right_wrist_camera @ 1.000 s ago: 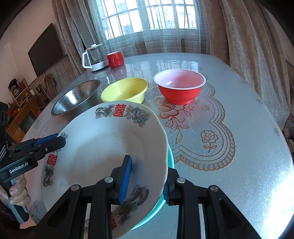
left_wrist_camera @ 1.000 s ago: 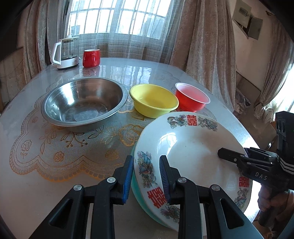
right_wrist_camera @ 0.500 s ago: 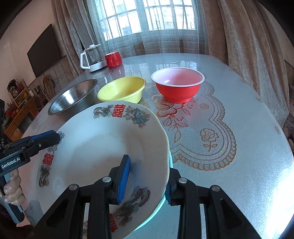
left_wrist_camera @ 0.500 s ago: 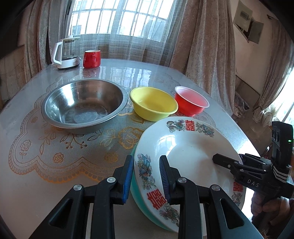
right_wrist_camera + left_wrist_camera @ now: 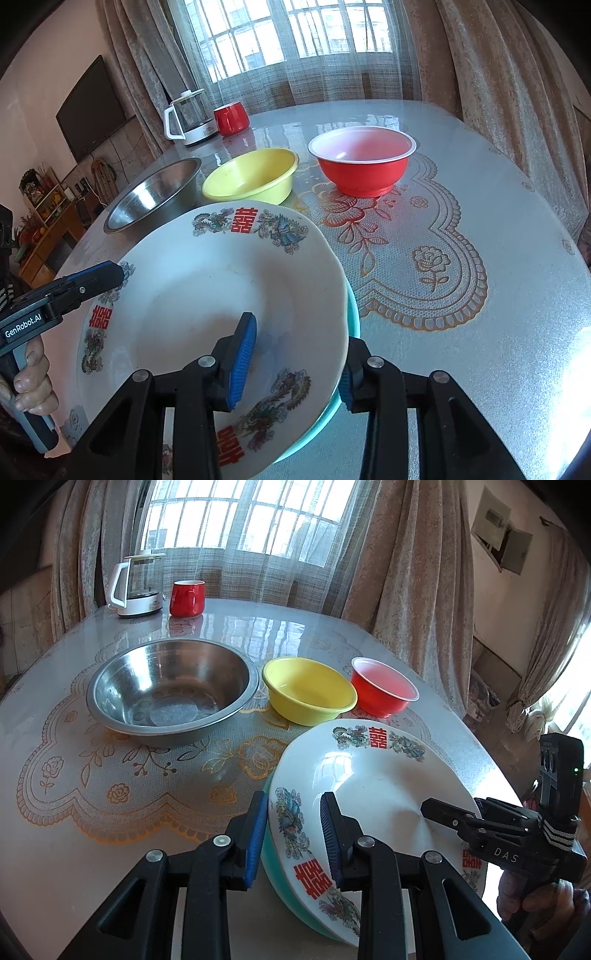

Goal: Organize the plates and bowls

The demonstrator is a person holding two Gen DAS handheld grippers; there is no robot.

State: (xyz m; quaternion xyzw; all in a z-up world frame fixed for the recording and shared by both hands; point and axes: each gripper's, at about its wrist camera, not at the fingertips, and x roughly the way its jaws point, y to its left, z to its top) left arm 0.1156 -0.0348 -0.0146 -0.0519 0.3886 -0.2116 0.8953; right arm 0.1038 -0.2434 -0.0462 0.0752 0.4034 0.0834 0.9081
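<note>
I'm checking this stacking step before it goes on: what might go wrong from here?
The right gripper is opening around the white plate rim; if unseated on the teal plate, it may slide. The left gripper straddles the opposite rim and may drag it when withdrawn.

Daylight pours through a barred window (image 5: 303, 33) hung with sheer netting and heavy beige curtains (image 5: 491, 74), glaring off the glossy round table (image 5: 498, 295) with its lace-patterned cover. A dark television (image 5: 94, 107) hangs on the pale left wall above a cluttered wooden shelf unit (image 5: 40, 218).
</note>
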